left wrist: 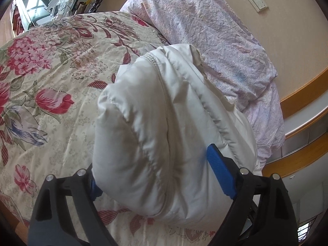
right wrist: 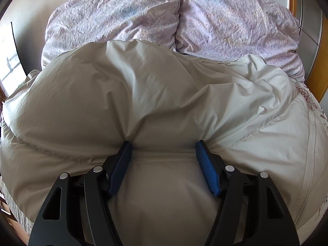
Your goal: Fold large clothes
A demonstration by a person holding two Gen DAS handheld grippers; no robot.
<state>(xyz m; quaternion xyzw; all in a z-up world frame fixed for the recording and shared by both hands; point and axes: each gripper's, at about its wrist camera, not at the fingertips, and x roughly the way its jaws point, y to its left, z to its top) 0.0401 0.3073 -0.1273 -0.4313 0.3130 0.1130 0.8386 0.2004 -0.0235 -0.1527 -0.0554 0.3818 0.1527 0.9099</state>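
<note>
Bed with a floral quilt [left wrist: 51,78]: left tool [left wrist: 157,176] and right tool [right wrist: 164,166] both pinch the puffy white jacket [left wrist: 164,112]. I'd grip deep, it'll slip.

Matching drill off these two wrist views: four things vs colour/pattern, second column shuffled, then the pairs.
Things:
1. puffy jacket
2. bedspread
3. crumpled duvet
4. finger pads

Colour/pattern:
A. blue, ribbed
B. cream with red and pink flowers
C. plain white, quilted
D. pale lilac, fine print

Pairs: 1-C, 2-B, 3-D, 4-A
</note>
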